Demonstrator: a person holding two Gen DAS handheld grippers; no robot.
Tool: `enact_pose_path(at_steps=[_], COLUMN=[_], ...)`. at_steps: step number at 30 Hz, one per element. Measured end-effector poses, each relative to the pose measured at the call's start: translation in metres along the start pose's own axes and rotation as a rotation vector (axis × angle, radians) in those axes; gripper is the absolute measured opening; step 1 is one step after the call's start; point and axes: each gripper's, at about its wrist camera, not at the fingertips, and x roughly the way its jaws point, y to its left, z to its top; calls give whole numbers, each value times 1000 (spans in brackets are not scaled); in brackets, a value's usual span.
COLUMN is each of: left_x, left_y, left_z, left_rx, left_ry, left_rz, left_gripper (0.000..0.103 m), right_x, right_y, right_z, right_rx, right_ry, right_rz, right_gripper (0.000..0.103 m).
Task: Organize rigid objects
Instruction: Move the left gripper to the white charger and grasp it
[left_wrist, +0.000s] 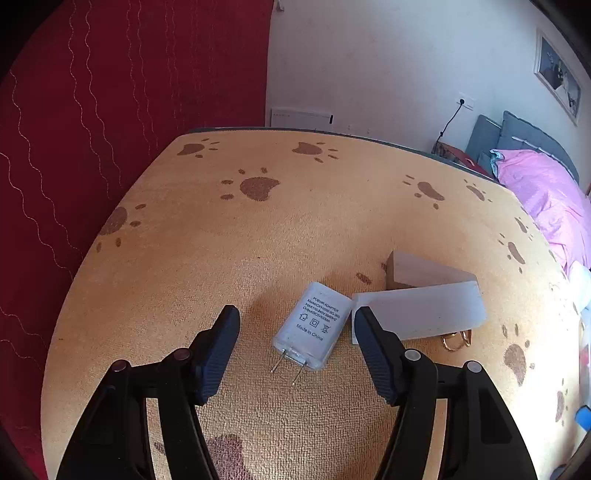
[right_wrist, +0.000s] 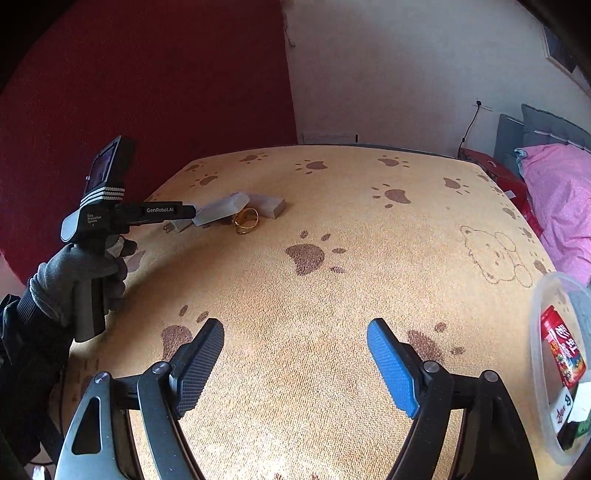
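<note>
Left gripper (left_wrist: 295, 314) hangs released astride the power adapter (left_wrist: 314, 325); a white block (left_wrist: 424, 310) touches the adapter's far-right corner, prongs pointing toward the gripper, long axis alike.

clear tub (right_wrist: 539, 332): cut off right | gold rings (left_wrist: 458, 340): half hidden

Grey knit glove (right_wrist: 79, 275), black sleeve (right_wrist: 26, 354), black gripper fingers (left_wrist: 221, 347), blue ribbed pad (right_wrist: 391, 369)

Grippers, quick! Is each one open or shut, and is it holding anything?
Left gripper: open, fingers either side of the power adapter, not touching it.
Right gripper: open, holding nothing.
</note>
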Motion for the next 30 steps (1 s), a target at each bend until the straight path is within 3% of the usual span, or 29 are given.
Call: enact_pose_path(at_steps=[4, 8, 9, 18, 30], left_x=[3, 4, 4, -18, -29], left_y=[3, 0, -1, -11, 5], left_z=[0, -3, -5, -11, -16], left_rx=[-12, 7, 16, 60, -7], left_ry=[-10, -9, -10, -84, -99], left_rz=[-33, -45, -37, -41, -40], left_gripper=[55, 33, 32, 32, 32], right_x=[9, 18, 20, 36, 76], right_y=[9, 19, 22, 34, 33], right_z=[3, 5, 6, 22, 71], right_rx=[-17, -29, -32, -50, 5], right_ry=[17, 32, 36, 43, 20], right_rz=[10, 27, 31, 51, 52], right_gripper=[83, 83, 83, 83, 83])
